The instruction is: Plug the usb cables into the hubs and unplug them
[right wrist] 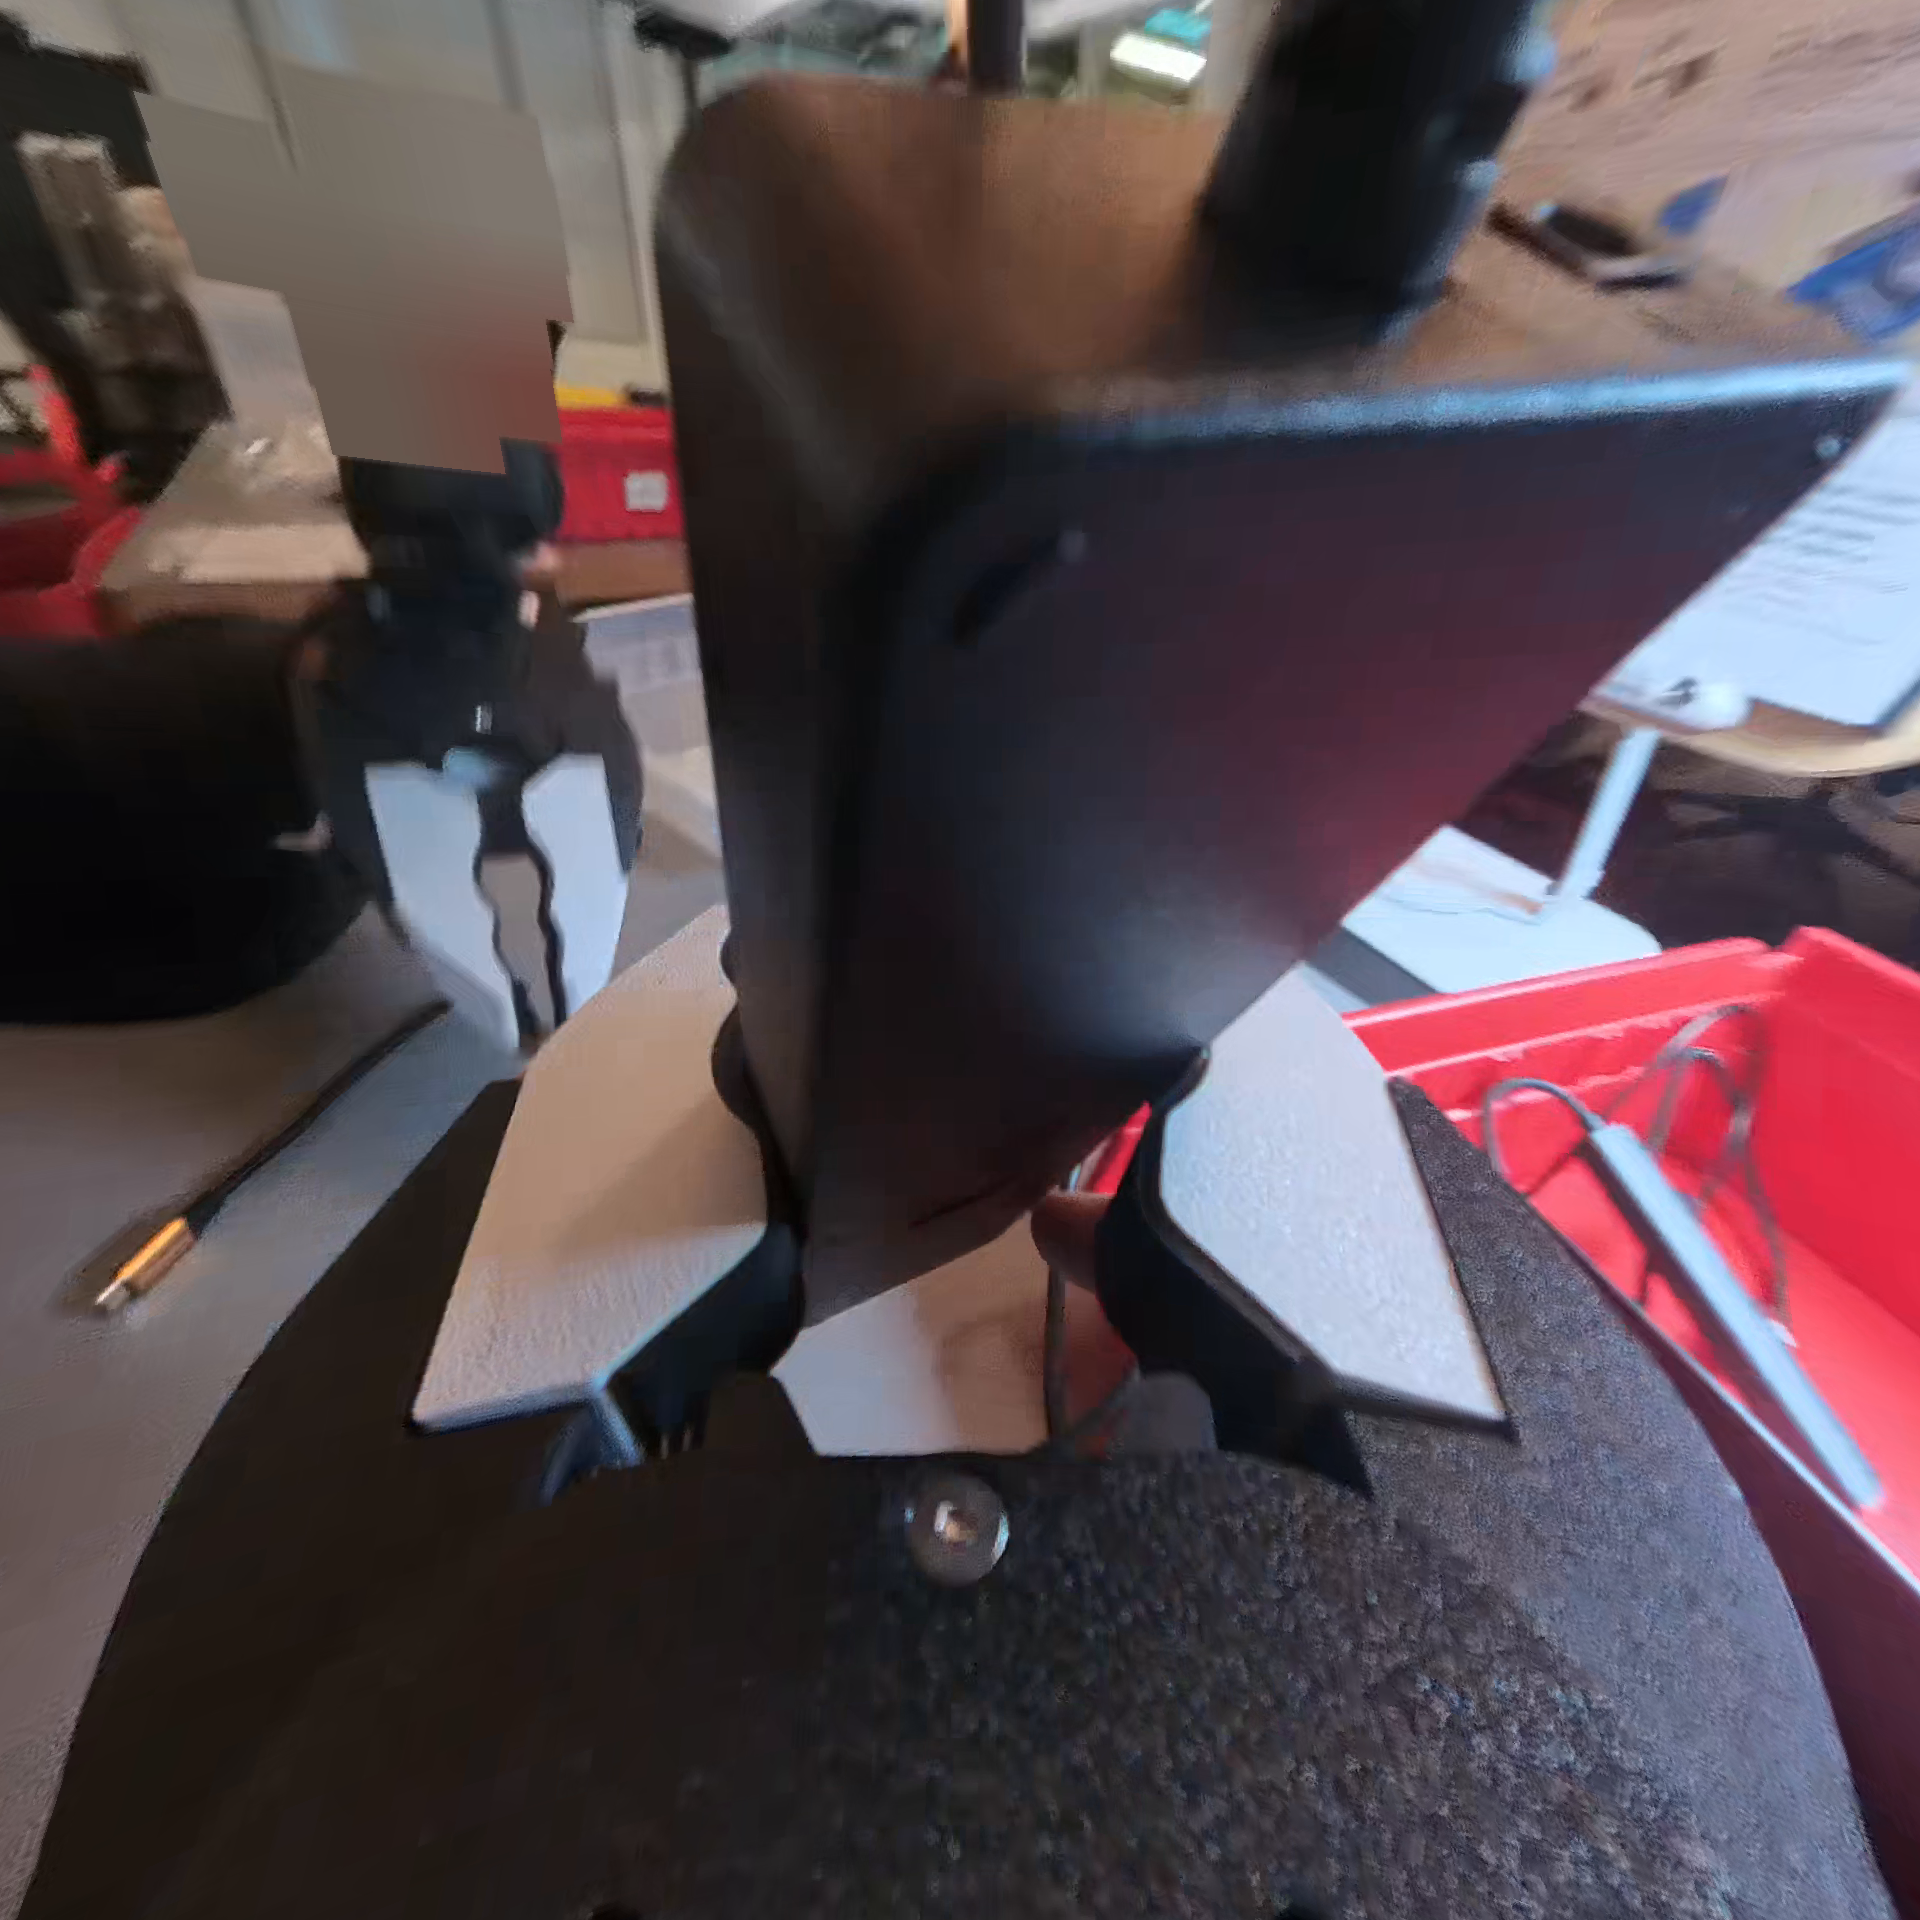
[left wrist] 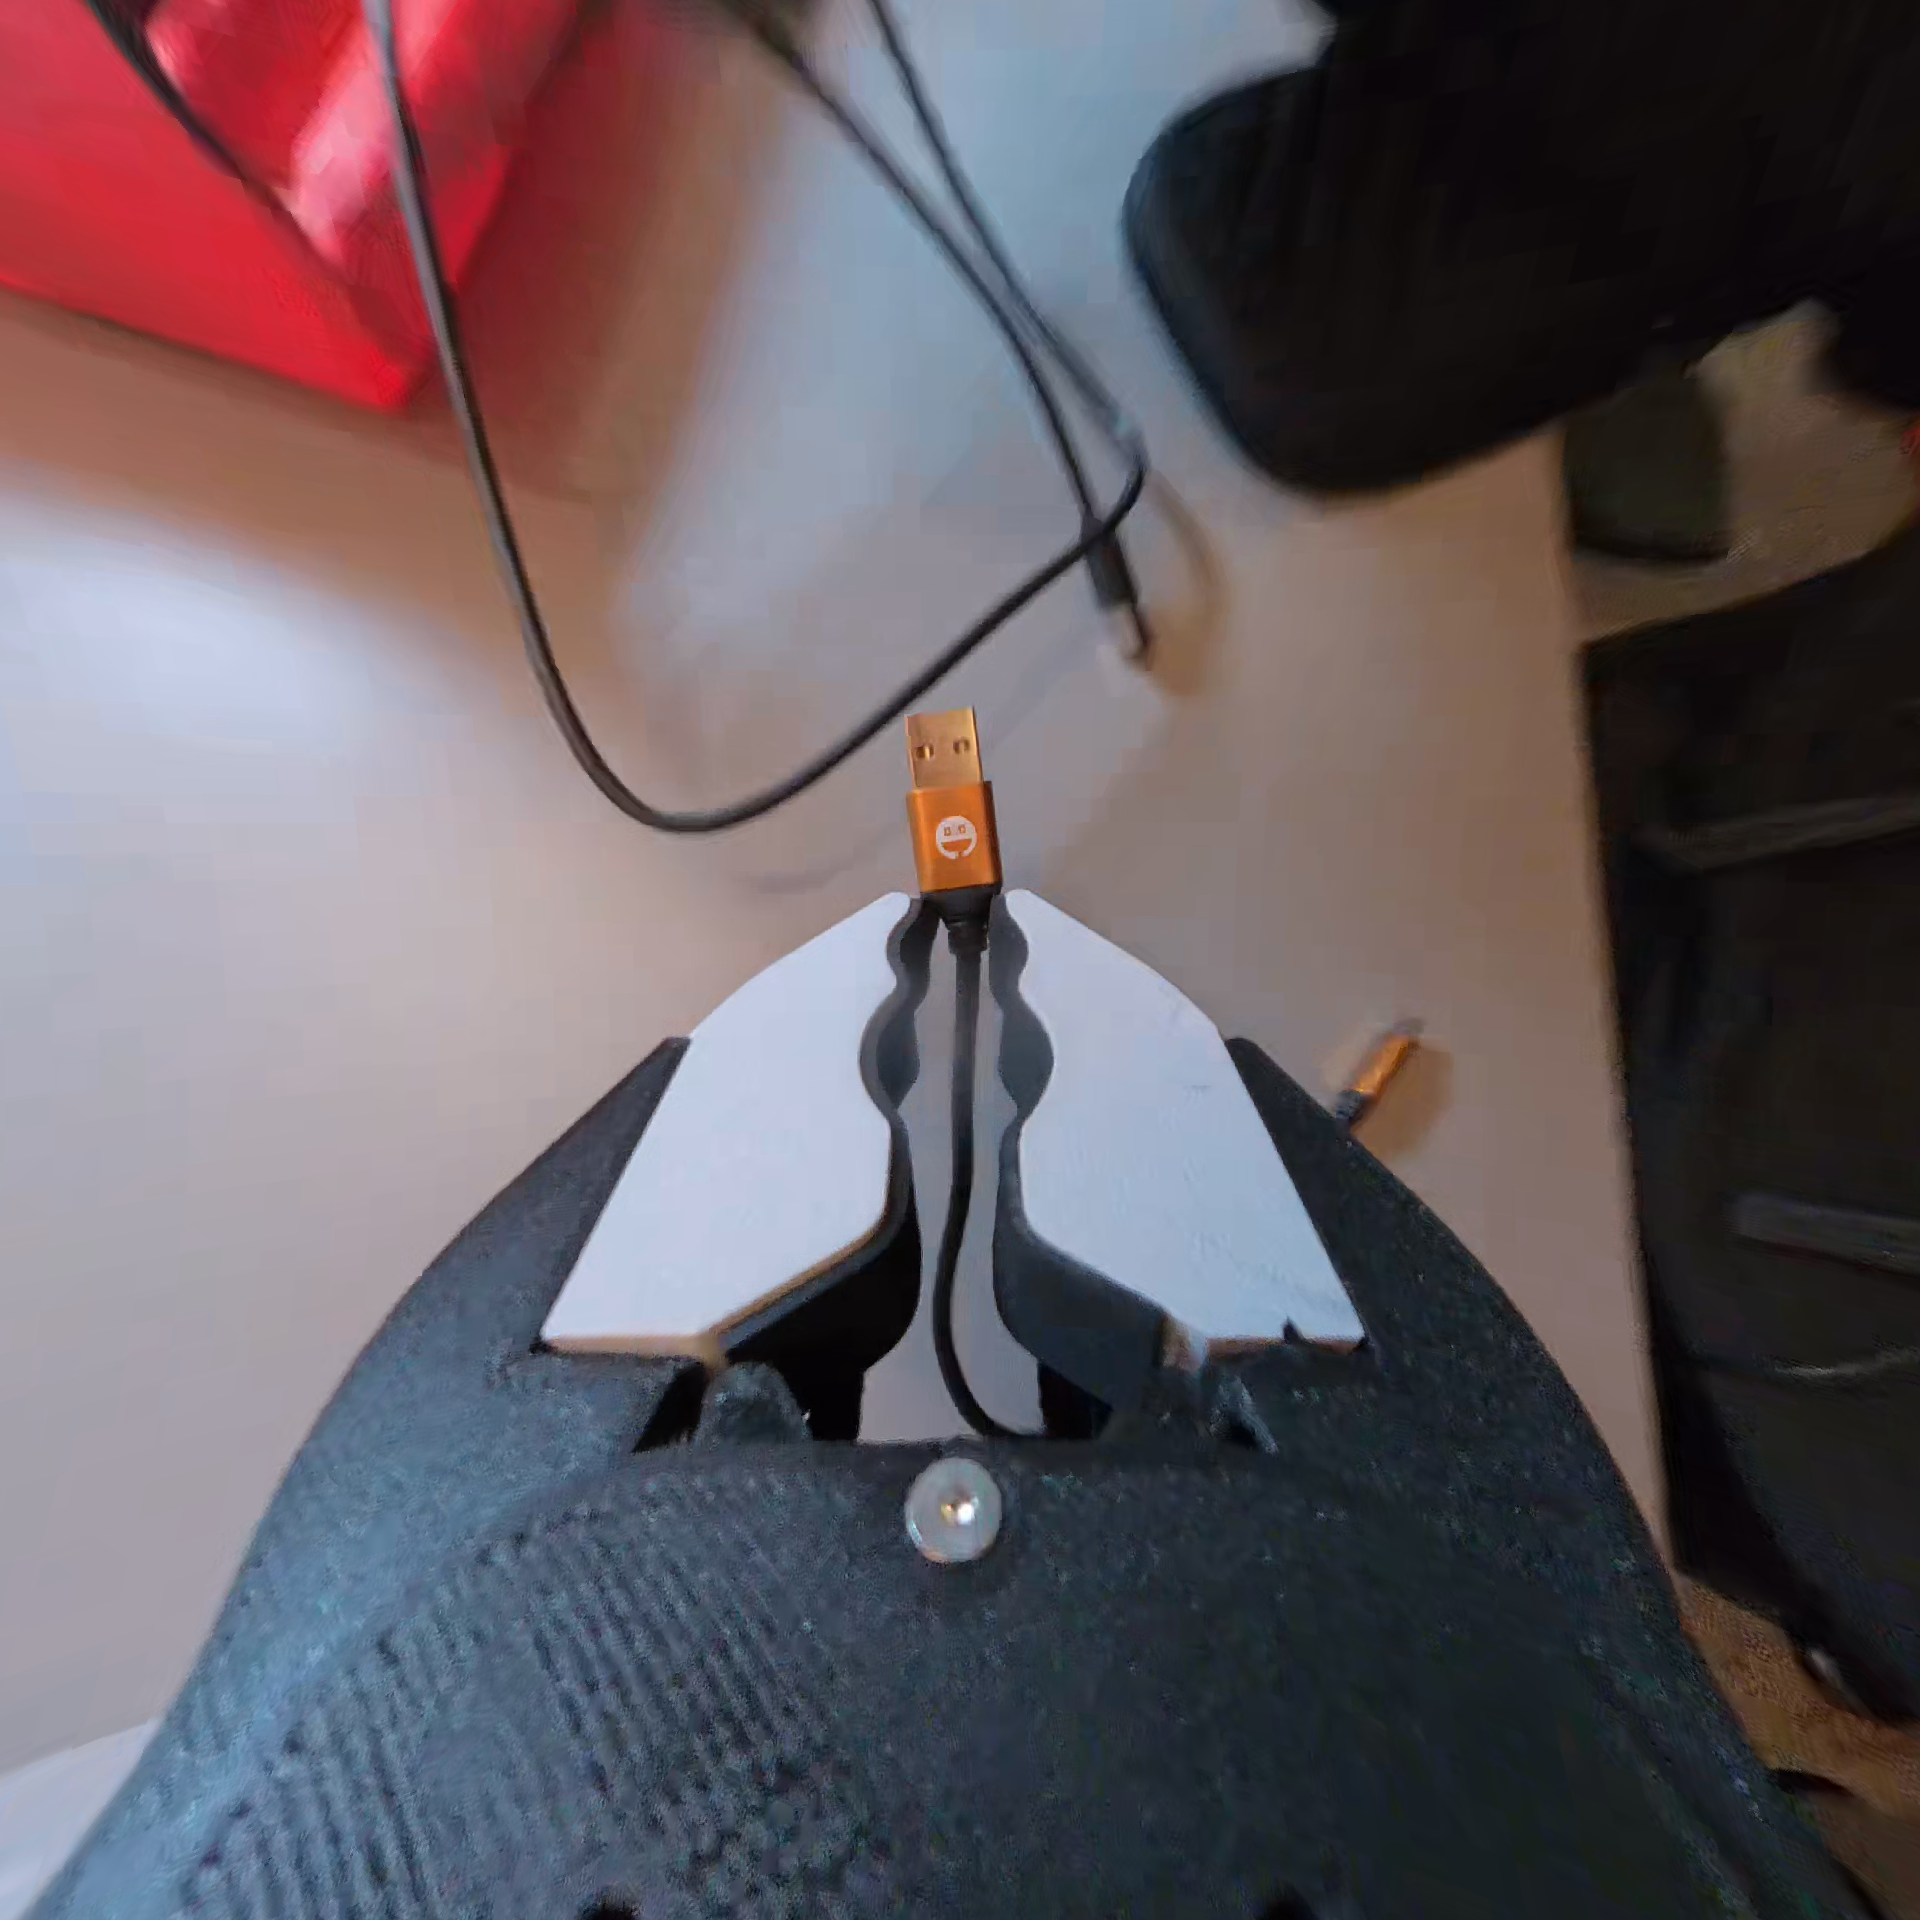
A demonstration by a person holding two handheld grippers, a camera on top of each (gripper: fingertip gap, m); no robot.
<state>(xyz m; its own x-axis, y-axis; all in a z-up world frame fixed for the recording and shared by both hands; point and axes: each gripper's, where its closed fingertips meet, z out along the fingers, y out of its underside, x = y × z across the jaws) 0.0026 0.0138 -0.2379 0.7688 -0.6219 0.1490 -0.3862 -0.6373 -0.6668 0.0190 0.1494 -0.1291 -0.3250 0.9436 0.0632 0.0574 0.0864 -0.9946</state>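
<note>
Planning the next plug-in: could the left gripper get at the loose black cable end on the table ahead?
Probably not yet: the left gripper is shut on the orange USB plug. The path to the black cable end looks clear.

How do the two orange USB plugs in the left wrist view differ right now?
The held USB plug is pinched at its cable end by the left gripper, pointing straight ahead and sharp in view. The loose USB plug lies on the white table to the right of the fingers, tilted, blurred and partly hidden. The held one shows its metal tip fully; the loose one's cannot be made out. Both have orange shells on black cables.
</note>
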